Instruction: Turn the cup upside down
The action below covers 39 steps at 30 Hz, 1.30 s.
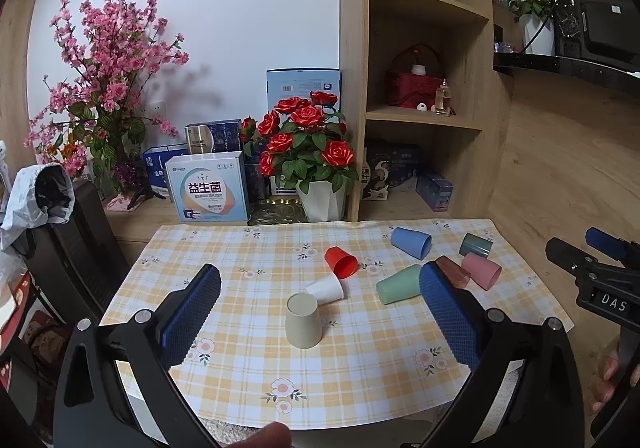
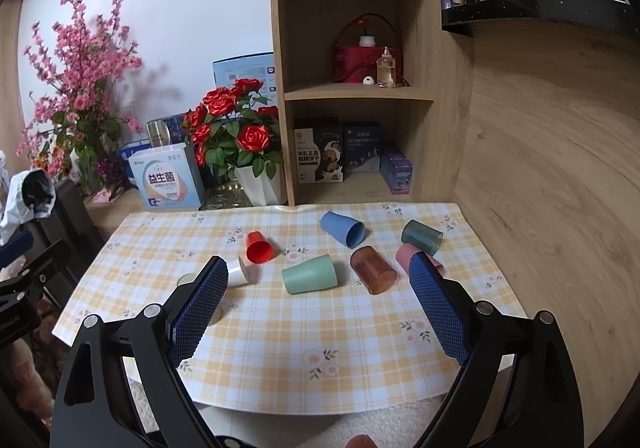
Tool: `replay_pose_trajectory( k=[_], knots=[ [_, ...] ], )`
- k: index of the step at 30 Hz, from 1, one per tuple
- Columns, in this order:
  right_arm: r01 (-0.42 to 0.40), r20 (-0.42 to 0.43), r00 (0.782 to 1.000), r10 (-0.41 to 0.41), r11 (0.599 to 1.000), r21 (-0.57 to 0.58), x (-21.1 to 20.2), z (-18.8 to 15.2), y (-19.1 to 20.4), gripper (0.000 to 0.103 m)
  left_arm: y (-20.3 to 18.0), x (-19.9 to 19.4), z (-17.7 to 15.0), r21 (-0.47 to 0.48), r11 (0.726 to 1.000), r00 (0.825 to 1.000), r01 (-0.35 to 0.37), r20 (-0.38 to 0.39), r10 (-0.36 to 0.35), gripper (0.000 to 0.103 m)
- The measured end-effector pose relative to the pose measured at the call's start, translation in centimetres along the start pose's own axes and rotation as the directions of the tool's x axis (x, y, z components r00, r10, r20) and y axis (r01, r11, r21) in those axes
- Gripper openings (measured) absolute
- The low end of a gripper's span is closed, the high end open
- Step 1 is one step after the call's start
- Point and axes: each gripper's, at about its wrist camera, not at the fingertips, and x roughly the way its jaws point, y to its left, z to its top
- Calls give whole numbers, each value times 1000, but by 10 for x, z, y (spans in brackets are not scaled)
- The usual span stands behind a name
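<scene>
A beige cup (image 1: 303, 320) stands upside down on the checked tablecloth (image 1: 340, 376), between my open left gripper's (image 1: 320, 312) blue fingers and a little ahead of them. Other cups lie on their sides: white (image 1: 326, 288), red (image 1: 341, 262), mint green (image 1: 399, 284), blue (image 1: 411, 242), brown (image 1: 454, 272), pink (image 1: 482, 270) and dark teal (image 1: 475, 245). My right gripper (image 2: 318, 296) is open and empty above the cloth, with the mint green cup (image 2: 310, 274) and brown cup (image 2: 373, 270) ahead of it. The beige cup is mostly hidden behind its left finger (image 2: 200, 308).
A pot of red roses (image 1: 308, 151), boxes (image 1: 206, 187) and a pink blossom branch (image 1: 104, 87) stand behind the table. A wooden shelf unit (image 1: 420, 87) rises at the back right. A black chair (image 1: 72, 248) stands at the left.
</scene>
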Motion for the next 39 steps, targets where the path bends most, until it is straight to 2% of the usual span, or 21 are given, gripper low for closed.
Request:
replay_pose_trajectory(
  k=[8, 39],
  knots=[
    [1, -4, 1000, -1, 1000, 1, -2, -1, 0, 89, -1, 0, -1, -12, 999, 999, 50, -18, -50, 97],
    [6, -1, 1000, -6, 1000, 9, -1, -4, -2, 89, -3, -6, 2, -17, 999, 999, 41, -8, -41, 97]
  ],
)
